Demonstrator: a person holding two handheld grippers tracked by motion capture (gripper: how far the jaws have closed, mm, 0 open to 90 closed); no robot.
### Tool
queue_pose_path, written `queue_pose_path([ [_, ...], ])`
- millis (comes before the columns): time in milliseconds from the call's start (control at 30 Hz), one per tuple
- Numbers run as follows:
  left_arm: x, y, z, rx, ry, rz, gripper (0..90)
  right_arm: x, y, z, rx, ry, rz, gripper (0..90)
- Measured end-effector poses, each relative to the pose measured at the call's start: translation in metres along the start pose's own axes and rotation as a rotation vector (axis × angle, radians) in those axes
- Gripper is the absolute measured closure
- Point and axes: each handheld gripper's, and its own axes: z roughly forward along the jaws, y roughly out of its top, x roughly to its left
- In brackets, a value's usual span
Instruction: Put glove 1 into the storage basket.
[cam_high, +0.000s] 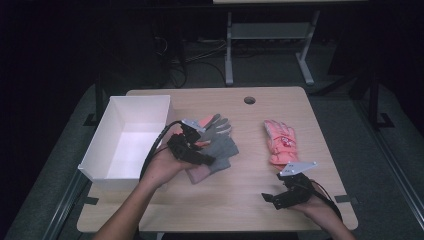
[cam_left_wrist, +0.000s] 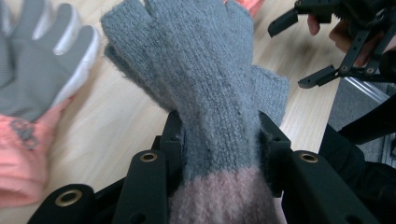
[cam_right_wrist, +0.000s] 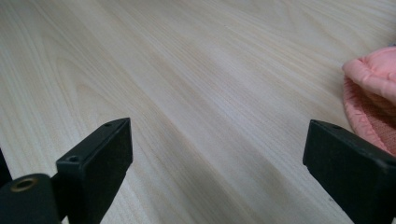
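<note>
Left gripper (cam_high: 196, 150) jaws pinch grey knit glove (cam_left_wrist: 205, 88), lifted beside white box (cam_high: 131, 142); boxing remains. Right gripper (cam_high: 286, 192) jaws spread, empty.

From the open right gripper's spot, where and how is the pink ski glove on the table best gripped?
Judging by its pose, grip the pink ski glove at its ribbed cuff: that end lies nearest the right gripper, flat on the table. Come from the near side, one jaw over each cuff edge, probably avoiding the bulky padded fingers.

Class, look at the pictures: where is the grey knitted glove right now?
The grey knitted glove is clamped in the left gripper, left of centre in the high view, beside the white box and above the grey-and-pink glove.
</note>
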Motion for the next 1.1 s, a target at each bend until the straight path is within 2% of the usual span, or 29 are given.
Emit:
queue_pose_path([
  [167,0.008,0.000,-0.017,-0.026,0.018,-0.015,62.1,0.000,-0.001,0.001,0.001,0.003,0.001,8.0],
  [267,0.014,-0.001,-0.034,-0.046,0.052,-0.027,62.1,-0.001,-0.001,0.002,0.009,0.008,-0.001,8.1],
  [333,0.016,-0.002,-0.038,-0.053,0.057,-0.035,62.1,-0.001,-0.001,0.002,0.010,0.008,-0.001,8.0],
  [633,0.037,-0.012,-0.072,-0.083,0.130,-0.071,62.1,-0.001,-0.002,0.004,0.018,0.009,-0.002,8.0],
  [800,0.048,-0.019,-0.090,-0.124,0.160,-0.117,62.1,-0.001,-0.002,0.005,0.019,0.010,-0.002,8.1],
  [833,0.054,-0.022,-0.097,-0.122,0.181,-0.125,62.1,-0.001,-0.002,0.005,0.020,0.008,-0.002,8.1],
  [900,0.057,-0.023,-0.099,-0.129,0.191,-0.135,62.1,0.000,-0.002,0.005,0.019,0.012,0.003,8.1],
  [1100,0.077,-0.036,-0.113,-0.166,0.241,-0.197,62.1,0.000,-0.002,0.006,0.028,0.009,-0.012,8.1],
])
